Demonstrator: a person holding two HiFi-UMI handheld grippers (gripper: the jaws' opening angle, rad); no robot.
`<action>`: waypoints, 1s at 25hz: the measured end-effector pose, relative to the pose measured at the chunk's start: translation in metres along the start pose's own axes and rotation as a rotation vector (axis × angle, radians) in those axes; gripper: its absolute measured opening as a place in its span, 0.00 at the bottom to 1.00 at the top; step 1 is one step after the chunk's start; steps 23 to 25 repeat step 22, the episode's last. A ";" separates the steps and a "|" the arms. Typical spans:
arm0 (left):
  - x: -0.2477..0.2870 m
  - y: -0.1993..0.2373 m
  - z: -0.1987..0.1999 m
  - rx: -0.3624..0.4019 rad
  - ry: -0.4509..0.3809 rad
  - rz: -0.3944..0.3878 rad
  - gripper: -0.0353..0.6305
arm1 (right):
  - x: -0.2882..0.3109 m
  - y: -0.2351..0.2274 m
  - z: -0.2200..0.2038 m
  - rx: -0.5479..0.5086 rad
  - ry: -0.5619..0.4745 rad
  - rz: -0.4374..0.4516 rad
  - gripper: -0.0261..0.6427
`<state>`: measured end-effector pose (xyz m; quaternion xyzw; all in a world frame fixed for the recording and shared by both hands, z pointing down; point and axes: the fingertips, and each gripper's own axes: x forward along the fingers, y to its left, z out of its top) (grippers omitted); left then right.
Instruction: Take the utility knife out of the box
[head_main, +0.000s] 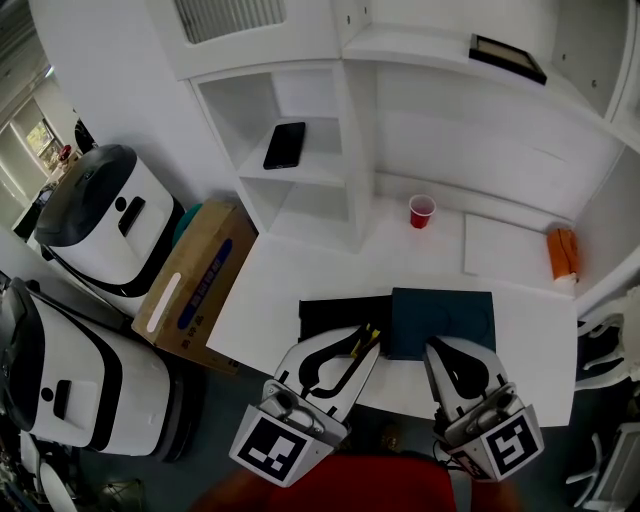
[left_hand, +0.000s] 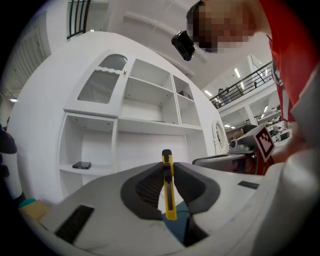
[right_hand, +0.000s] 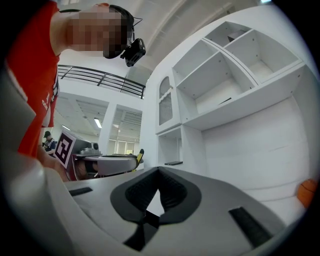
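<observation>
The left claw (head_main: 364, 343) is gripping the yellow knife (left_hand: 168, 187) upright between part-closed pads, seemingly clear of the box (head_main: 450, 315) at lower centre, while the right claw (head_main: 437, 346), shut and empty, is waiting at the box's near edge, probably to steady it.

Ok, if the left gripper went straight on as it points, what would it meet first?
Likely the shelf unit's white back wall, right of the compartment with the phone. The way there looks free, though depth is unclear.
</observation>
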<state>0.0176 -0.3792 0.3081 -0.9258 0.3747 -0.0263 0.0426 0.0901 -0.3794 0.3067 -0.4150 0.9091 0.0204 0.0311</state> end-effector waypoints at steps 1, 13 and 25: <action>0.000 0.000 0.000 0.004 0.000 -0.002 0.18 | 0.000 0.001 0.001 0.000 -0.002 -0.001 0.05; -0.005 0.002 0.004 0.012 -0.003 0.007 0.18 | -0.002 0.010 0.008 -0.026 -0.002 0.023 0.05; -0.009 0.000 0.005 0.012 -0.013 0.012 0.18 | -0.006 0.018 0.007 -0.043 0.010 0.047 0.05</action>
